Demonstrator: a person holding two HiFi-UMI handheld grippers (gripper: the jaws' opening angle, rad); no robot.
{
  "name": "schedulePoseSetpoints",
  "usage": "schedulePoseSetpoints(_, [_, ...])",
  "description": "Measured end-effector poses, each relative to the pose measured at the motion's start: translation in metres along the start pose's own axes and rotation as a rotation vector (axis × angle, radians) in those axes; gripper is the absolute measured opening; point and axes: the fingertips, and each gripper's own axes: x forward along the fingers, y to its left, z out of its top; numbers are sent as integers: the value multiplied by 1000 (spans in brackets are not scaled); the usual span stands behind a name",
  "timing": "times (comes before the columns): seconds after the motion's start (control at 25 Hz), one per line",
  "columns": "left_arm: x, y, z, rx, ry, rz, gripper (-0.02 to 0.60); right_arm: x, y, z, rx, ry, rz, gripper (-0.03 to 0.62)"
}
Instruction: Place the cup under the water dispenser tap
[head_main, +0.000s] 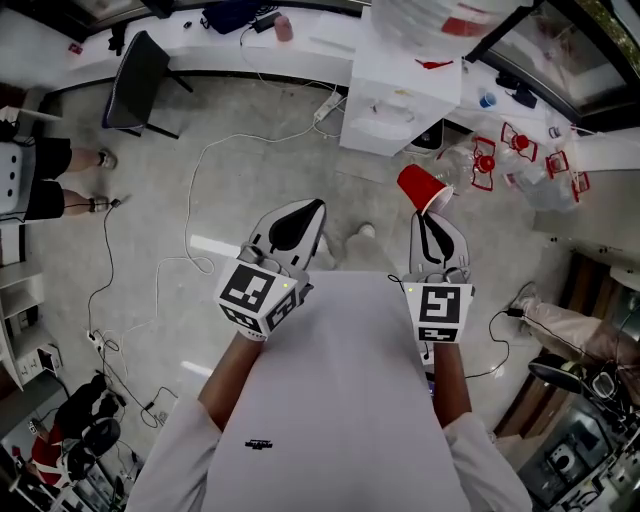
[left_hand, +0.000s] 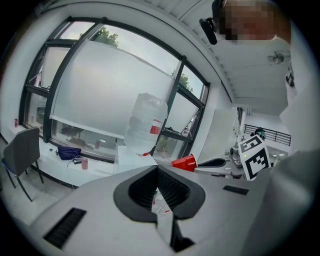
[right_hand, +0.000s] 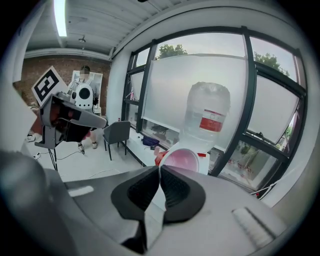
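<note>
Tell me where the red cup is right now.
The red cup is pinched by its rim in the right gripper, right of centre in the head view, just short of the white water dispenser.

A white short-sleeved shirt (head_main: 340, 420). The left gripper (head_main: 300, 215) and right gripper (head_main: 428, 228) are white, with black ribbed pads (right_hand: 175, 189) and black-and-white marker cubes (head_main: 258, 295).

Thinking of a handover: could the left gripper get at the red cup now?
Probably yes: the red cup juts from the right gripper, open air lies between it and the left gripper, whose jaws are shut.
</note>
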Motion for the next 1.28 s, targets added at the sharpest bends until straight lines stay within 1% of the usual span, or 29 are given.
schedulePoseSetpoints(0.4, [28, 2, 14, 2, -11, 35, 0, 25, -25, 5, -34, 0, 46, 21])
schedulePoseSetpoints(0.56, [37, 3, 13, -3, -2, 55, 0, 34, -32, 2, -32, 0, 62, 21])
schedulePoseSetpoints(0.76, [52, -2, 14, 2, 18, 58, 0, 46, -39, -4, -18, 6, 80, 21])
schedulePoseSetpoints(0.92, [58, 3, 10, -6, 38, 73, 0, 58, -36, -7, -43, 12, 109, 21])
schedulePoseSetpoints(1.04, [66, 6, 7, 0, 52, 83, 0, 67, -37, -8, -48, 14, 130, 21])
schedulePoseSetpoints(1.28, [84, 12, -5, -18, 76, 94, 0, 90, -39, -18, -55, 31, 161, 21])
